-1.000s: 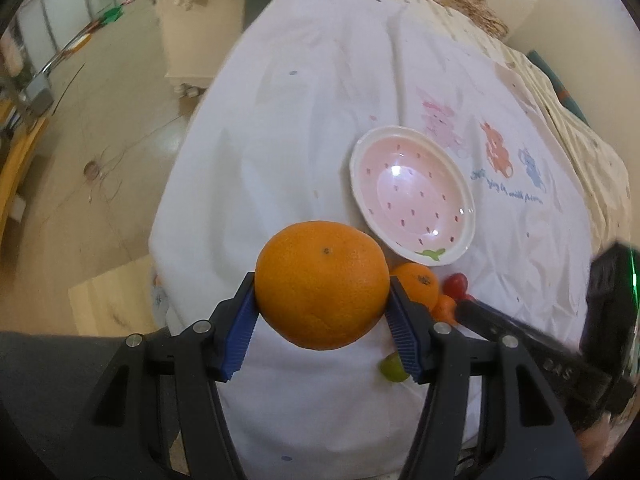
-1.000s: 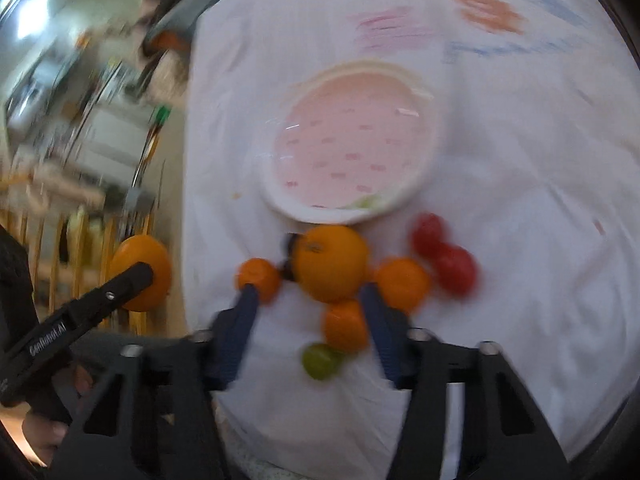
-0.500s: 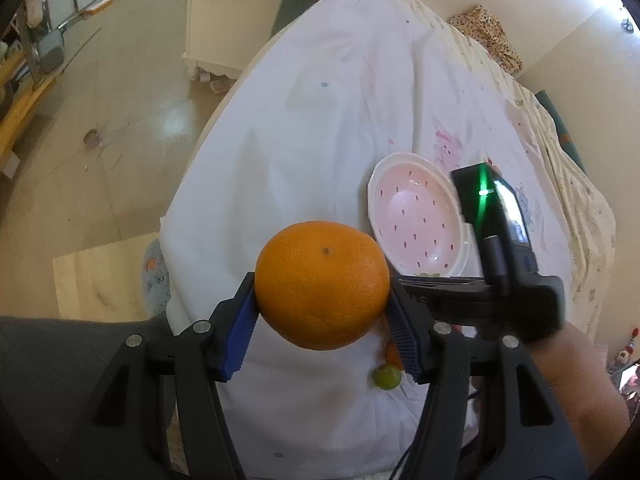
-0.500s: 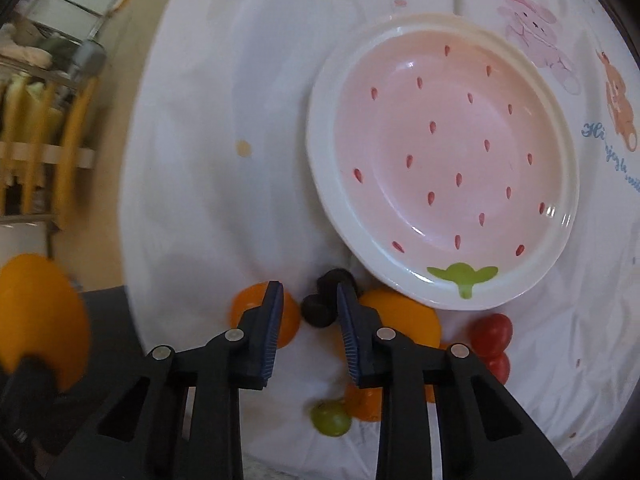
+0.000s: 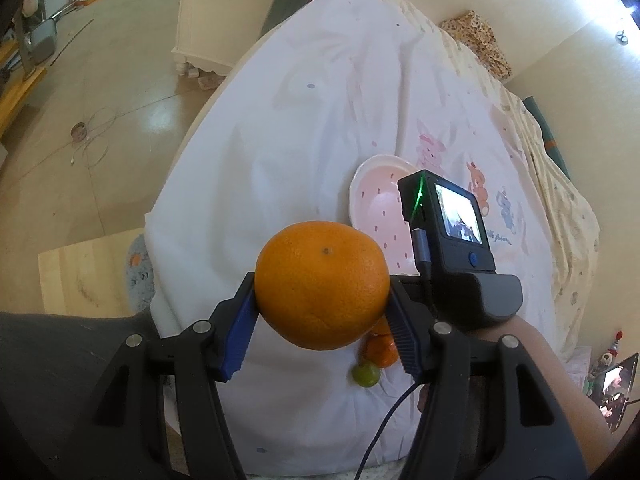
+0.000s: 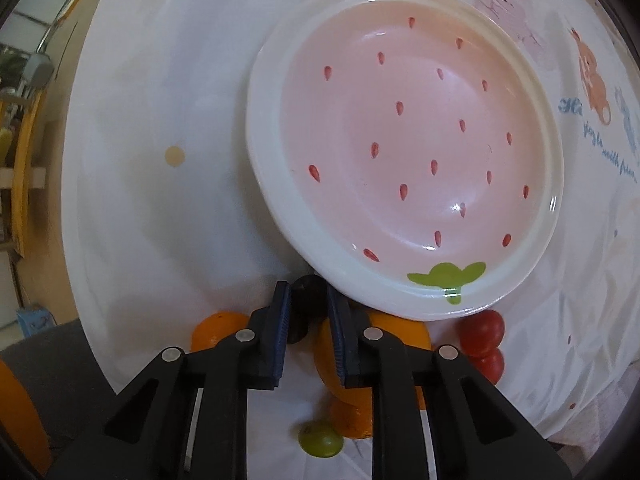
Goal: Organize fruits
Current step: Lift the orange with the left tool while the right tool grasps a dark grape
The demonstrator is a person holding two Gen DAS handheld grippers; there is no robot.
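A large round orange [image 5: 322, 284] sits pinched between the blue pads of the left tongs [image 5: 322, 312], above the white sheet [image 5: 280, 152]. The right tongs [image 6: 308, 320] pinch a small dark round fruit [image 6: 306, 286] just beside the pink strawberry-patterned ceramic plate [image 6: 272, 184], ahead of them.

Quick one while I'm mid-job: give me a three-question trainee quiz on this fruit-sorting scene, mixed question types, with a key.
1. True or false: fruit already lies in the strawberry-pattern plate.
2. Multiple choice: what does the left gripper hold? A) a green grape B) a large orange C) a red tomato
3. Short answer: what sits between the pads of the right gripper?

Key
1. False: the plate is bare, and the small oranges, red tomatoes and green grape lie on the white cloth beside it.
2. B: the large orange.
3. A small dark fruit; its kind is unclear.
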